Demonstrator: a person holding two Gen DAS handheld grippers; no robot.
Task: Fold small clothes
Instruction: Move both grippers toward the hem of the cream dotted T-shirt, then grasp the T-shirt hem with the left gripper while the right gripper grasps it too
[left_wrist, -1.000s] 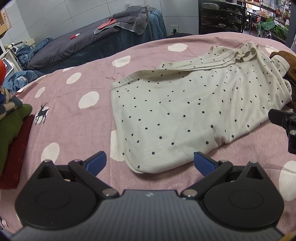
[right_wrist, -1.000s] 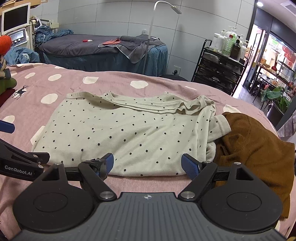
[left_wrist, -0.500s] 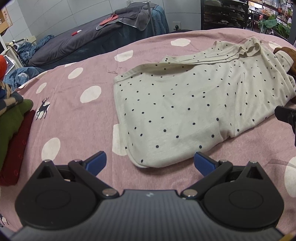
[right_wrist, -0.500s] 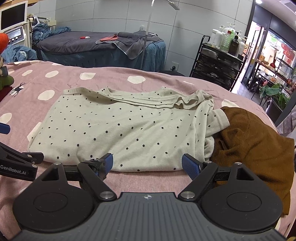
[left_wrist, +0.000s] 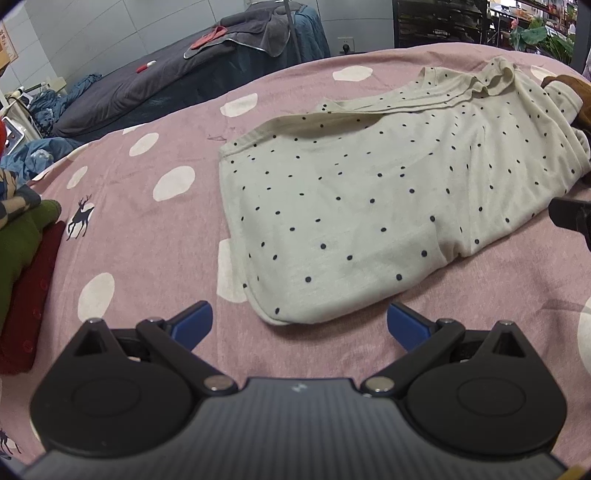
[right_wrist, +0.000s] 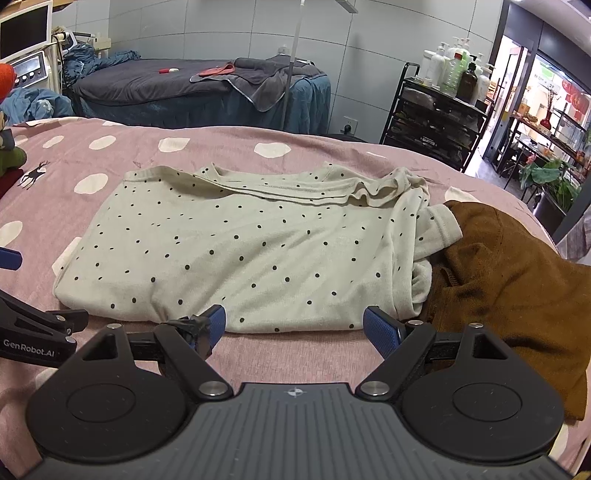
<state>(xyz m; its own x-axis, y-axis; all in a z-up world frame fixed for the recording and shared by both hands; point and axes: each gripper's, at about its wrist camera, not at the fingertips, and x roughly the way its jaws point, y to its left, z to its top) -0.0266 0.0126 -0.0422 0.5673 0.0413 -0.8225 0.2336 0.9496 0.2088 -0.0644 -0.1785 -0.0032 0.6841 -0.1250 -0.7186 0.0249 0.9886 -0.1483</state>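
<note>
A cream garment with dark dots (left_wrist: 388, 199) lies folded in half on the pink spotted bedsheet (left_wrist: 147, 236); it also shows in the right wrist view (right_wrist: 251, 251). My left gripper (left_wrist: 299, 325) is open and empty, just short of the garment's near left corner. My right gripper (right_wrist: 293, 326) is open and empty at the garment's near edge, towards its right end. The left gripper's fingers (right_wrist: 40, 325) show at the left of the right wrist view.
A brown garment (right_wrist: 517, 295) lies bunched against the cream one's right side. A stack of folded clothes, green over red (left_wrist: 22, 273), sits at the bed's left. Behind the bed are a dark massage table (right_wrist: 177, 88) and a black trolley with bottles (right_wrist: 439, 107).
Both grippers have drawn back a little from the garment and stay open. The garment has not moved.
</note>
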